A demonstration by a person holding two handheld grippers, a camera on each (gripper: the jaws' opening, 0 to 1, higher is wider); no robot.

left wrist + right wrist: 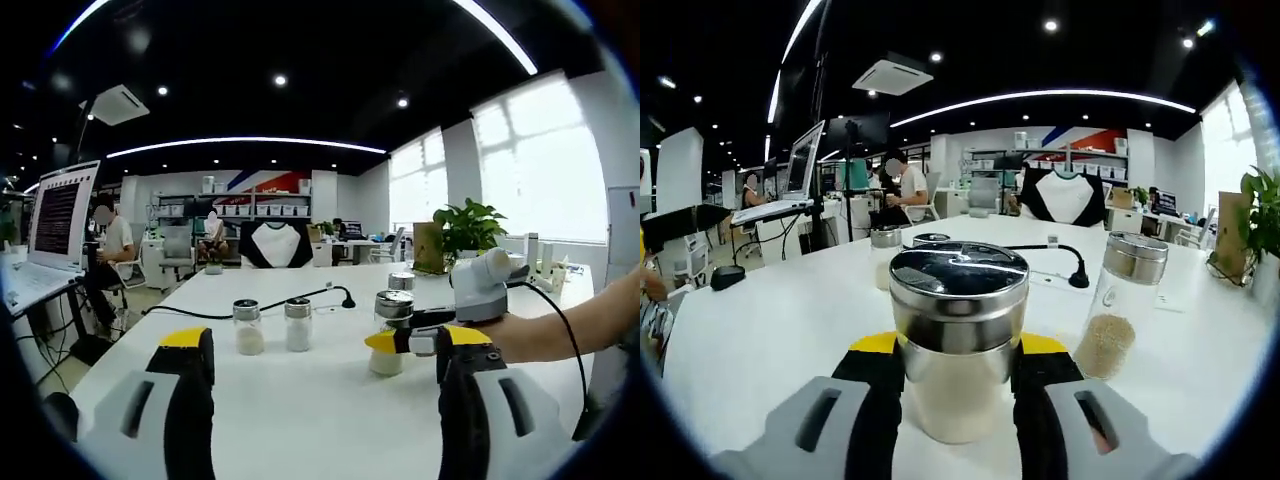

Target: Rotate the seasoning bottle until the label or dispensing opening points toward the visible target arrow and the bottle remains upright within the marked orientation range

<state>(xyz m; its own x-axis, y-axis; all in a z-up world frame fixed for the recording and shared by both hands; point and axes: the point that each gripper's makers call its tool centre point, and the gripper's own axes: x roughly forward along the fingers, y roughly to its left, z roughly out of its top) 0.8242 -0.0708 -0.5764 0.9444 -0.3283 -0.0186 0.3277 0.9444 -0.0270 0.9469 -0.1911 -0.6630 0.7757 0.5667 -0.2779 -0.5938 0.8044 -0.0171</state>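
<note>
A glass seasoning bottle (958,395) with a chrome lid and pale contents stands upright on the white table (770,320). My right gripper (958,352) is shut on it, with one yellow-tipped jaw at each side of the body. In the left gripper view the same bottle (388,312) stands right of centre, and the right gripper (402,342) reaches in from the right to hold it. My left gripper (325,350) is open above the near table, with nothing between its jaws.
Two small shakers (248,327) (298,324) stand side by side mid-table, and another bottle (402,282) stands behind the held one. A bottle of tan granules (1118,320) stands close to the right. A black cable (300,297) crosses the table. A potted plant (465,232) and people at desks are beyond.
</note>
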